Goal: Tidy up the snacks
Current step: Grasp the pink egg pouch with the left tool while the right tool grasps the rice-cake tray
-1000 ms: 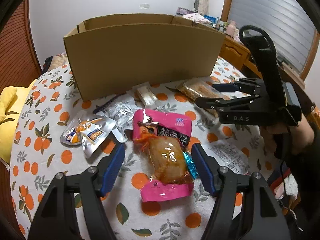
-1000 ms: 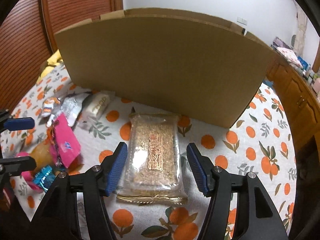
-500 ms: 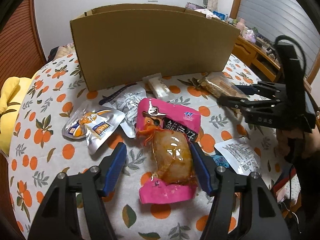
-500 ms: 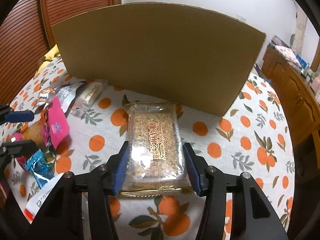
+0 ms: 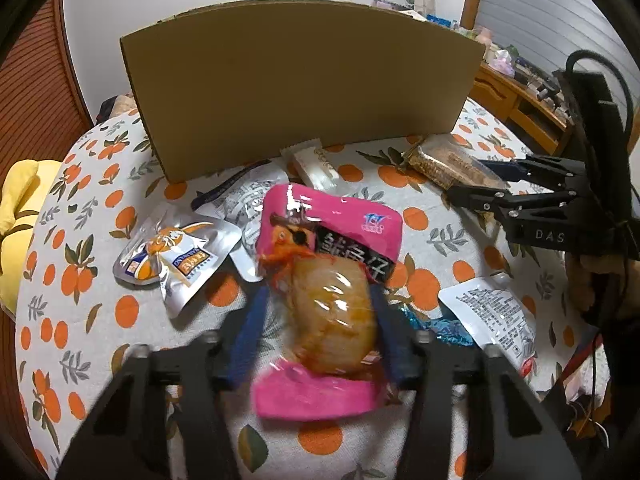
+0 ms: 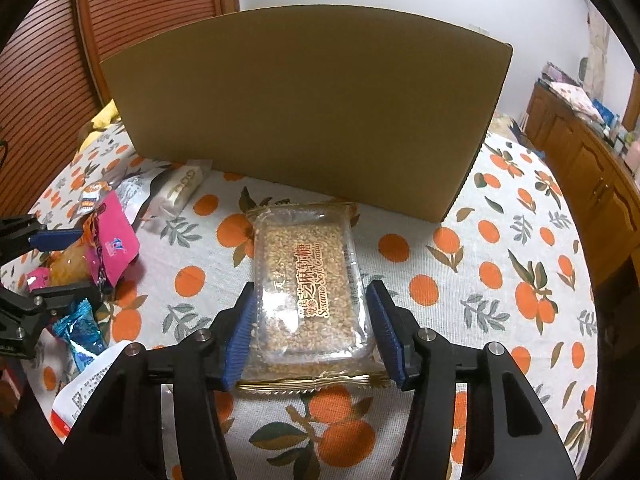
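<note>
Both grippers grip | left gripper [image 5: 320,344]: pink packet [image 5: 326,280] | right gripper [image 6: 314,332]: sesame candy [image 6: 308,284]

Orange-print tablecloth [image 6: 500,264], yellow cushion [image 5: 20,216] at table edge, wooden cabinets [image 6: 592,168] beyond.

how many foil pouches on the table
3: a cartoon-printed pouch at left, a second pouch beside it under the pink packet, a third pouch right. More may be hidden.

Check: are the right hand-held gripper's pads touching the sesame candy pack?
Touching. The right wrist view shows both blue pads of the right hand-held gripper pressed against the long sides of the sesame candy pack, with no gap showing.
</note>
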`<state>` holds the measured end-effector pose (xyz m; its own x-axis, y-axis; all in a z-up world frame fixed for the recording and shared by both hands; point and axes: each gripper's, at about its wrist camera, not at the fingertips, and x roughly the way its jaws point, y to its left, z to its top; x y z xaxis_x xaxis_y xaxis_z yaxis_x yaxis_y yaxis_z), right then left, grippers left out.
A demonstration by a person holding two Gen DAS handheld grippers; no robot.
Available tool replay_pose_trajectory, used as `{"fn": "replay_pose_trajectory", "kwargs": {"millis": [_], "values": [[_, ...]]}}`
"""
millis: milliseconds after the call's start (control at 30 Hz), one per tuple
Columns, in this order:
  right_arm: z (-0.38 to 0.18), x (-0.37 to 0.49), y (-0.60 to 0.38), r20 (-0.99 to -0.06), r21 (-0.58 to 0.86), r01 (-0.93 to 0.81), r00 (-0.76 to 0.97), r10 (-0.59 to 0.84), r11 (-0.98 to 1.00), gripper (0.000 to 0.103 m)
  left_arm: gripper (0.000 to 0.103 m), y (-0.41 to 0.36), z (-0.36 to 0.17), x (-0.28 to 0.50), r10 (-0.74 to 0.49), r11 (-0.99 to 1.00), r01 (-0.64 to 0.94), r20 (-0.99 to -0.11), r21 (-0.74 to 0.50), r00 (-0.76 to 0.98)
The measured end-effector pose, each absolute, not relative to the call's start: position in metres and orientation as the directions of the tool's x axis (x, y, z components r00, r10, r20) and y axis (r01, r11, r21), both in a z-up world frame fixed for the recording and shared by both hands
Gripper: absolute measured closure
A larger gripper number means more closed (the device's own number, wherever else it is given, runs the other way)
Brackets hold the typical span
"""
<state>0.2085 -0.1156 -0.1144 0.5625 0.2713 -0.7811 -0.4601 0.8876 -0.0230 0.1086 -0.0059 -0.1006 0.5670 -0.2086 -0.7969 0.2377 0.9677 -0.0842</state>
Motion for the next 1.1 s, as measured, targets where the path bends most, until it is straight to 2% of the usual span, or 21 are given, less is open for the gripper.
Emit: {"fn": "replay_pose_trajectory", "kwargs": {"millis": [367, 833, 1100], "values": [[-0.115, 0.209, -0.115, -0.781, -0.026, -0.46, 0.564, 0.269, 0.888, 0.047, 0.06, -0.001, -0.096, 0.097, -0.226, 0.965, 0.244, -0.774, -0.096, 0.591], [-0.115, 0.208, -0.115, -0.78, -0.026, -0.461, 0.564, 0.27, 0.887, 0.047, 0.059, 0.004, -0.058, 0.083, -0.261, 0.96, 0.25, -0.708, -0.123, 0.656], [-0.113, 0.206, -0.114, -0.774, -0.027, -0.466, 0.569, 0.276, 0.884, 0.056, 0.059, 0.003, -0.047, 0.08, -0.265, 0.959, 0.259, -0.691, -0.116, 0.673]]}}
